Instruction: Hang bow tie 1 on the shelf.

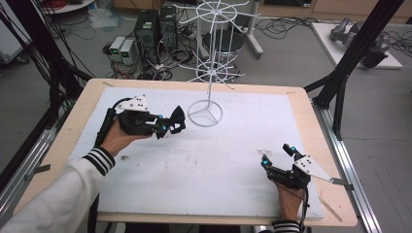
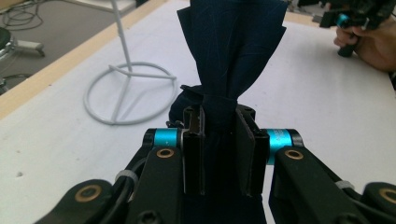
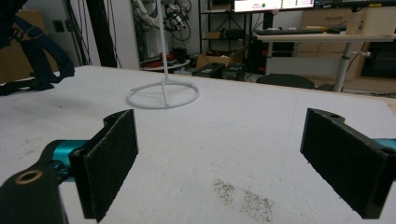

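A dark navy bow tie (image 1: 177,118) hangs just above the white mat, left of centre, pinched at its knot by my left gripper (image 1: 165,127). In the left gripper view the jaws press on the bow tie's (image 2: 232,51) narrow middle, and my left gripper (image 2: 219,154) is shut on it with the fabric fanning out beyond. A white wire display stand (image 1: 210,63) rises from its ring base (image 1: 205,113) just right of the tie. My right gripper (image 1: 278,156) rests at the mat's front right, jaws wide apart; my right gripper (image 3: 219,168) has nothing between its pads.
The white mat (image 1: 204,160) lies on a wooden table (image 1: 87,97). A dark smudge (image 3: 243,198) marks the mat in front of the right jaws. Computers and cables (image 1: 145,43) crowd the floor behind the table. Black frame posts (image 1: 350,63) stand at the right.
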